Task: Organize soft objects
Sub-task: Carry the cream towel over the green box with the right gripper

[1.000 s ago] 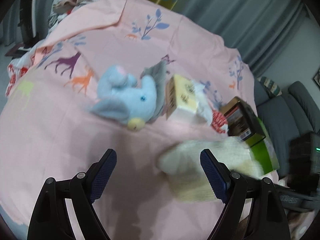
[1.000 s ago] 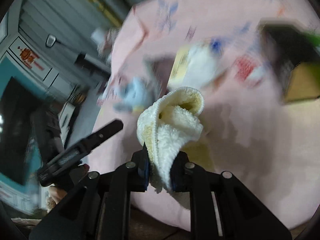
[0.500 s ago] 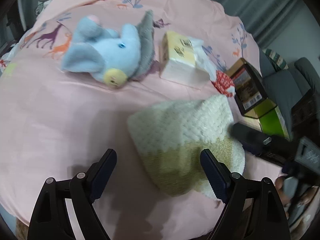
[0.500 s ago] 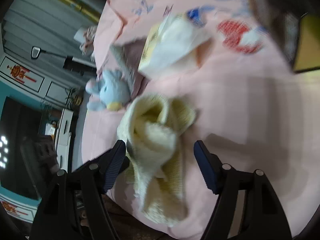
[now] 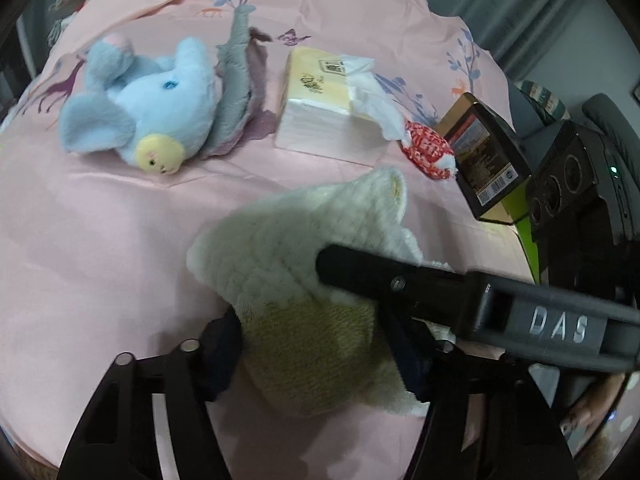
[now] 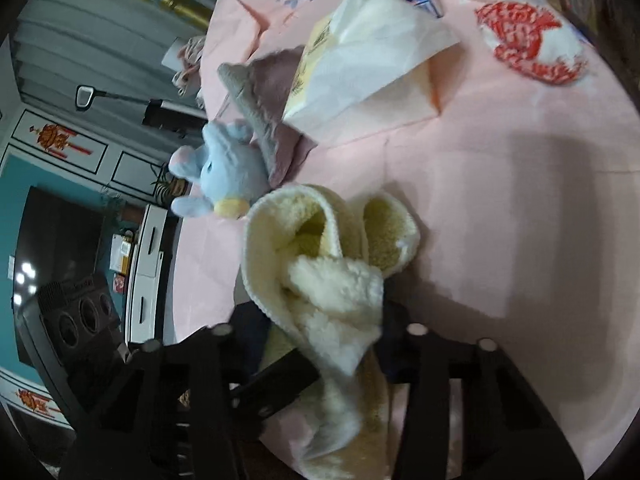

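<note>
A cream and yellow fluffy towel [image 5: 304, 256] lies bunched near the front edge of the pink bedsheet [image 5: 100, 240]; it also shows in the right wrist view [image 6: 332, 264]. My left gripper [image 5: 316, 352] has its fingers closing on the towel's near, yellow end. My right gripper [image 6: 320, 320] straddles the towel from the right, its fingers partly closed around it. A blue plush elephant [image 5: 144, 108] lies to the far left, on a grey and mauve cloth [image 5: 240, 92].
A yellow tissue pack [image 5: 324, 96] with a tissue pulled out sits behind the towel. A red and white pouch [image 5: 428, 148] and a dark box [image 5: 484, 156] lie to the right. A grey sofa [image 5: 608, 120] stands beyond the bed's right edge.
The right gripper let go of the towel, dropped it on the sheet, then narrowed around it again. The left gripper moved forward and down and closed from wide open onto the towel's near end.
</note>
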Motion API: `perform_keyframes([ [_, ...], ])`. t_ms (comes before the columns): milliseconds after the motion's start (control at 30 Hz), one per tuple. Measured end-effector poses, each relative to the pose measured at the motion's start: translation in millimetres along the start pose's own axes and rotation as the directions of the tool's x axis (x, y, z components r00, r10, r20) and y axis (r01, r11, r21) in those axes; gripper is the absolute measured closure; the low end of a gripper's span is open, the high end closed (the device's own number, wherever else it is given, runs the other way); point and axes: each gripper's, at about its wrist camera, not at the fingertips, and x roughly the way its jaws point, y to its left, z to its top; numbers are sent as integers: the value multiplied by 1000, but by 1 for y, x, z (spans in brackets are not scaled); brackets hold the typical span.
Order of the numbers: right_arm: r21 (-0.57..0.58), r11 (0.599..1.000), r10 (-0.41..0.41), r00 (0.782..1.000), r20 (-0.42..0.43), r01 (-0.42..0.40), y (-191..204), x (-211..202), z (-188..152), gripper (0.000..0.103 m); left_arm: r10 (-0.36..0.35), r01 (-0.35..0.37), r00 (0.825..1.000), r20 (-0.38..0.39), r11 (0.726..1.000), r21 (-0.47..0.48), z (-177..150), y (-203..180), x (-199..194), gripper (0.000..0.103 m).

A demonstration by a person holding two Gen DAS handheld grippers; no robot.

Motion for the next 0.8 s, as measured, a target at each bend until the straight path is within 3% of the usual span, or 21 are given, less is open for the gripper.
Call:
perform_keyframes([
  [133, 25, 999, 26, 999, 43, -27, -6, -21, -4, 67, -51, 50, 999, 6, 998, 24, 6, -16, -8, 52],
  [333, 6, 1000, 25, 977, 212, -27, -6, -90, -5, 68, -117, 105, 990, 78, 983, 151, 21, -74, -31, 52],
  [533, 28, 1000, -18, 914, 405, 7, -24, -174, -7, 68, -210, 165, 971, 113, 933, 318, 39, -155, -37, 53],
  [800, 134, 991, -89, 792, 603, 9, -79, -276, -11, 67, -337, 245, 936, 100, 830, 501, 58, -266, -19, 53],
])
